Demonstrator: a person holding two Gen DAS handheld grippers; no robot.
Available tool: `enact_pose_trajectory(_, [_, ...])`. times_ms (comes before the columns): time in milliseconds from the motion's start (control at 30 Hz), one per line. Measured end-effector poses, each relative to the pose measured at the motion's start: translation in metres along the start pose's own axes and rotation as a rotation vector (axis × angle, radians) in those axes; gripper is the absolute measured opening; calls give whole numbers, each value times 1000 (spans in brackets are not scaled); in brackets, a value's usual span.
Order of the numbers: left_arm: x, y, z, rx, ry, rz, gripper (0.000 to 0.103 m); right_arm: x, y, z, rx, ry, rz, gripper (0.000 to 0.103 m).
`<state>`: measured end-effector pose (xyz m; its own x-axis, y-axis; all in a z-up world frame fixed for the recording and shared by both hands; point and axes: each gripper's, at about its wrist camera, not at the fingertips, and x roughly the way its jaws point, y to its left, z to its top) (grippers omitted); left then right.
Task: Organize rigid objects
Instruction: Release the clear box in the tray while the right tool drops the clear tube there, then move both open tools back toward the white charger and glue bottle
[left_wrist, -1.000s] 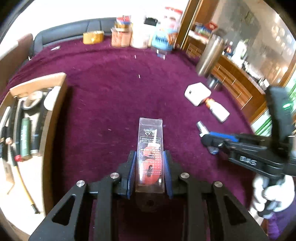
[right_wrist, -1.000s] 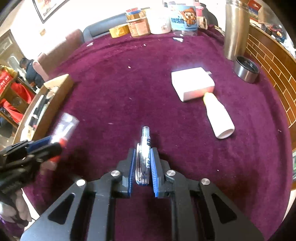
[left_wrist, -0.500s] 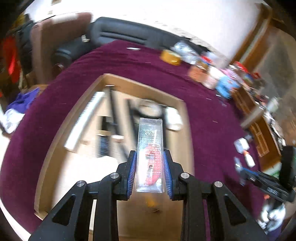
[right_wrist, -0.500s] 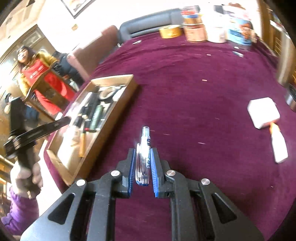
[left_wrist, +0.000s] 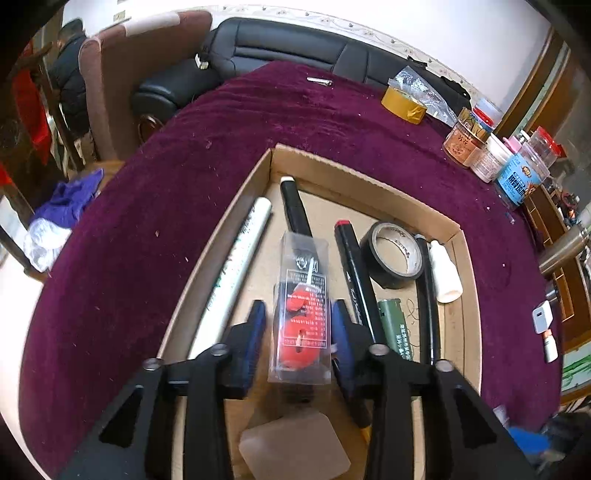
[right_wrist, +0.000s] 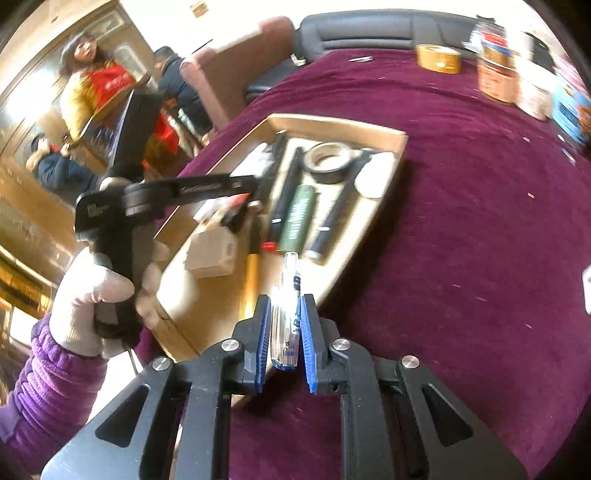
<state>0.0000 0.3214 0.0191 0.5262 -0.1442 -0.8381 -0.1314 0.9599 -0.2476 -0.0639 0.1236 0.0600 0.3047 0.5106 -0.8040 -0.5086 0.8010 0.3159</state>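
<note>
Purple tablecloth (left_wrist: 332, 122) | left hand-held gripper (left_wrist: 298, 341) opening around one clear case (left_wrist: 303, 310) | right hand-held gripper (right_wrist: 283, 341) grasping one pen (right_wrist: 286, 314)

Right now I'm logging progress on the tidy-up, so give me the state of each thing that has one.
left gripper: jaws opening over the box, pads off the clear case
clear case: red item inside, tilted between the pads
right gripper: shut on the clear pen
clear pen: held, tip toward the box
cardboard box: open-topped, partly filled
black tape roll: lying flat in the box
white bottle: lying on its side in the box
</note>
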Motion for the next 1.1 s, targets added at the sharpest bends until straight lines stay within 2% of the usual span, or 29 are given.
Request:
enact_pose_trajectory(133, [-14,7,-14,-46,3,-72,38,21,24,1,-68,30,-28,14])
enact_pose_trajectory(200, [-30,8,-22,-50,-25,-95,41,32,30,1,-104,36,-68,14])
enact_pose_trajectory(267, [-44,10,-28,-57,-61,-100,48,40,34,1,-123,46,-91,14])
enact_pose_trajectory(433, [-69,13,-38,-78,-120,-116,52,42,25,-4,-92,61,-70,14])
enact_pose_trajectory(533, [-79,10,-41,-86,-153,-119,56,27,17,-4,-86,23,-63,17])
enact_pose_trajectory(567, [-80,7,-43,-88,-161,-116,59,23,14,-5,-83,11,-63,21])
enact_pose_trajectory(833, [-86,-23,-59,-61,-218,-91,60,-16,-24,-11,21,-121,-2,22])
enact_pose_trajectory(967, [-94,-57,-74,-6,-277,-40,60,-34,-59,-14,109,-196,-18,23])
enact_pose_trajectory(1100, [-99,-95,-88,46,-310,-73,60,-44,-101,-20,200,-238,-65,33])
